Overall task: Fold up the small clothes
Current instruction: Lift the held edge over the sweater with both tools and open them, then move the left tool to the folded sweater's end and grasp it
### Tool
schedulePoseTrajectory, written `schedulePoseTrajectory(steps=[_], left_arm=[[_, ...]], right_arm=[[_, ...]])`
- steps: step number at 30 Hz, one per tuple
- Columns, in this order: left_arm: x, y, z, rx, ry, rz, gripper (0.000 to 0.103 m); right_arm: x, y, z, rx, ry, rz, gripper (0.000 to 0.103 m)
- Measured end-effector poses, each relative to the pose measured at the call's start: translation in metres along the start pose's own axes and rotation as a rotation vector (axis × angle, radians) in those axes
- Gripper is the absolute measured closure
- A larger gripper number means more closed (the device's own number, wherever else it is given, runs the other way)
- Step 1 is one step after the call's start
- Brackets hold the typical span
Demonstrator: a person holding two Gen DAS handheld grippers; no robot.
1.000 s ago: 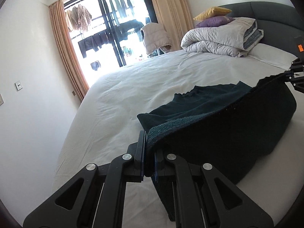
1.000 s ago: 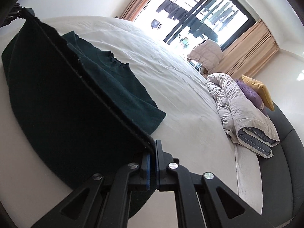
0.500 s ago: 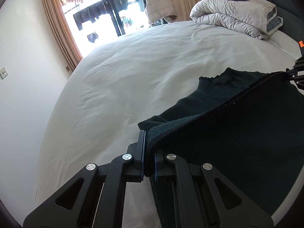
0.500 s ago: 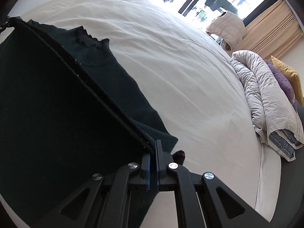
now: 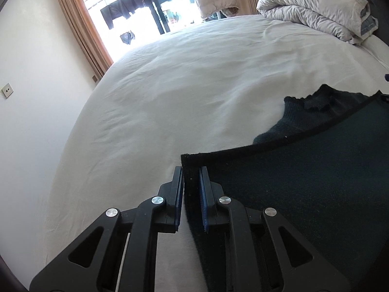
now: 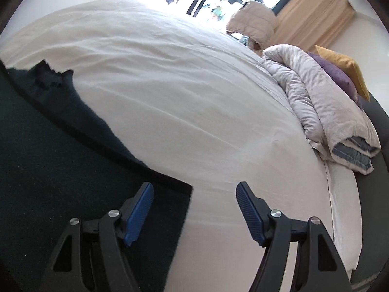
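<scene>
My left gripper (image 5: 190, 189) is opening, the dark sweater (image 5: 316, 194) hem still between its pads. My right gripper (image 6: 194, 209) spreads wide, the sweater corner lying loose between its 2 fingers on the bed (image 6: 194, 97).

home bedrm: bed (image 5: 194, 97), duvet (image 5: 316, 12), curtains (image 5: 77, 24).

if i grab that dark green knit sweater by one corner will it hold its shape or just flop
The dark green knit sweater will probably flop: it lies draped flat on the white bed sheet, folded over itself. The fuzzy knit looks grippy, unlikely to slip. It seems light, since its edge sagged only slightly between the grippers.
</scene>
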State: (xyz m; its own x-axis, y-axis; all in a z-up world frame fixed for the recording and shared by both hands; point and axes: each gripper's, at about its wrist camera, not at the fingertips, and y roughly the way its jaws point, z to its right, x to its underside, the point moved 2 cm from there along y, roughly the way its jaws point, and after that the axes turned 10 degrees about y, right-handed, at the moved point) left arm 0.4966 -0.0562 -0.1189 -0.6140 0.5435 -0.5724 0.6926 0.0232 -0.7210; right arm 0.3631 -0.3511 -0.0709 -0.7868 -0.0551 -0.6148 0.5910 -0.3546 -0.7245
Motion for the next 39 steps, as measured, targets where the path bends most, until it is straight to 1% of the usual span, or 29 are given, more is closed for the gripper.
schedulePoseTrajectory(steps=[2,3,4,6,7,9,10,12,13,14,15,16,17,18,20,22,23,24,26,27,29,30,31,32,33,35,37,38,39], left_arm=[[0.002,-0.01,-0.014,-0.023,-0.035,0.014,0.09],[0.005,-0.018,-0.022,-0.052,-0.052,0.017,0.091],[0.008,-0.024,-0.026,-0.064,-0.065,0.02,0.091],[0.016,-0.042,-0.026,-0.064,-0.066,0.05,0.091],[0.02,-0.051,-0.022,-0.066,-0.051,0.068,0.09],[0.029,-0.064,-0.005,-0.07,-0.015,0.093,0.09],[0.033,-0.066,0.003,-0.061,-0.004,0.088,0.091],[0.048,-0.057,0.019,-0.032,0.003,0.049,0.09],[0.057,-0.051,0.025,-0.025,0.002,0.026,0.09],[0.069,-0.047,0.03,-0.016,-0.004,-0.002,0.09],[0.08,-0.037,0.033,-0.009,-0.012,-0.03,0.09],[0.089,-0.03,0.035,-0.025,-0.016,-0.049,0.091],[0.096,-0.028,0.036,-0.026,-0.029,-0.057,0.09],[0.098,-0.028,0.033,-0.009,-0.052,-0.05,0.09],[0.102,-0.029,0.029,-0.003,-0.084,-0.062,0.09],[0.105,-0.031,0.026,-0.002,-0.105,-0.062,0.09],[0.108,-0.034,0.025,0.001,-0.121,-0.06,0.09],[0.111,-0.038,0.024,0.005,-0.139,-0.058,0.09],[0.115,-0.045,0.023,0.019,-0.175,-0.043,0.09],[0.116,-0.05,0.024,0.022,-0.187,-0.037,0.09],[0.118,-0.053,0.026,0.029,-0.199,-0.033,0.09],[0.121,-0.056,0.028,0.038,-0.203,-0.033,0.09],[0.125,-0.058,0.028,0.043,-0.203,-0.038,0.09],[0.127,-0.058,0.029,0.048,-0.202,-0.045,0.09],[0.13,-0.058,0.029,0.058,-0.205,-0.051,0.09],[0.137,-0.062,0.024,0.078,-0.225,-0.054,0.09],[0.145,-0.068,0.016,0.104,-0.275,-0.051,0.09],[0.148,-0.07,0.013,0.121,-0.306,-0.048,0.09],[0.152,-0.073,0.009,0.142,-0.349,-0.046,0.09]], right_arm=[[0.008,-0.02,0.02,-0.014,0.117,0.032,0.031],[0.014,-0.031,0.031,-0.036,0.196,0.041,0.031],[0.018,-0.04,0.037,-0.075,0.263,0.04,0.031],[0.031,-0.062,0.044,-0.198,0.39,0.067,0.031],[0.038,-0.072,0.039,-0.256,0.405,0.073,0.031],[0.049,-0.087,0.016,-0.328,0.378,0.081,0.031],[0.054,-0.093,0.003,-0.371,0.363,0.077,0.031],[0.067,-0.1,-0.027,-0.451,0.34,0.045,0.031],[0.074,-0.099,-0.041,-0.463,0.318,0.028,0.031],[0.081,-0.096,-0.051,-0.451,0.291,0.013,0.031],[0.087,-0.089,-0.058,-0.416,0.268,-0.007,0.031],[0.092,-0.079,-0.058,-0.372,0.26,-0.028,0.031],[0.095,-0.068,-0.046,-0.36,0.276,-0.035,0.03],[0.098,-0.061,-0.036,-0.381,0.324,-0.032,0.029],[0.101,-0.059,-0.011,-0.336,0.43,-0.046,0.026],[0.097,-0.067,0.005,-0.292,0.51,-0.028,0.027],[0.096,-0.078,0.006,-0.304,0.534,-0.002,0.029],[0.093,-0.091,0.002,-0.361,0.543,0.033,0.029],[0.089,-0.109,-0.018,-0.471,0.514,0.076,0.029],[0.087,-0.115,-0.033,-0.507,0.479,0.082,0.029],[0.088,-0.114,-0.061,-0.562,0.411,0.058,0.029],[0.09,-0.107,-0.072,-0.563,0.383,0.027,0.027],[0.092,-0.096,-0.081,-0.543,0.364,-0.023,0.023],[0.094,-0.084,-0.084,-0.51,0.359,-0.061,0.023],[0.098,-0.08,-0.083,-0.5,0.369,-0.056,0.025],[0.099,-0.087,-0.076,-0.513,0.404,-0.022,0.026],[0.101,-0.098,-0.062,-0.425,0.457,0.023,0.026],[0.102,-0.104,-0.053,-0.404,0.497,0.043,0.026],[0.104,-0.11,-0.045,-0.418,0.539,0.057,0.026]])
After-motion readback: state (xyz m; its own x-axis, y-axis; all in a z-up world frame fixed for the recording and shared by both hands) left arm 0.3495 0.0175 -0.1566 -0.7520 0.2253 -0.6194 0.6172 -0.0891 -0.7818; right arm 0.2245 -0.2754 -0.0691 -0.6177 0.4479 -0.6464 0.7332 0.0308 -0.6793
